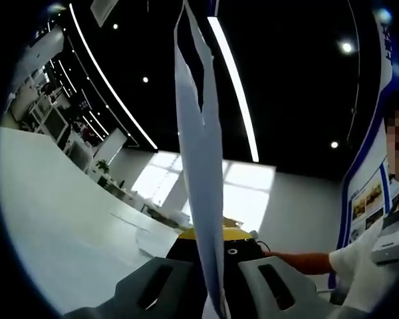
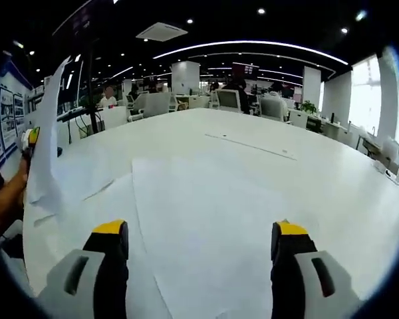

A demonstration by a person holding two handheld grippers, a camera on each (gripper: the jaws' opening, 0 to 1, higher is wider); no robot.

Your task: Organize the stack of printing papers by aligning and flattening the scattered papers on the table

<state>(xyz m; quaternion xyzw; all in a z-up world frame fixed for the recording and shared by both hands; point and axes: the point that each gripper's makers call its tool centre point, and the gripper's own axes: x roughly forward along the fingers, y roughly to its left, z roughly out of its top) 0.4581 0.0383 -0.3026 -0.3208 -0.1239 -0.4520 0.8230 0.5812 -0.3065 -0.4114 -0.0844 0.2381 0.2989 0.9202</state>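
while the lifted sheets [image 1: 201, 166] hang thin and floppy from the left gripper [image 1: 216, 292], pinched on their edge, more papers [image 2: 206, 226] lie flat on the white table [image 2: 332, 173]; the right gripper [image 2: 199, 249] hovers spread. grip edges lightly, they probably crease.

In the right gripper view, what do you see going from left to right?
Person's arm → lifted paper sheet → right gripper's left jaw → flat paper sheets on the table → right gripper's right jaw.

Left gripper [image 1: 216, 282] jaws clamp upright paper sheets [image 1: 201, 166].
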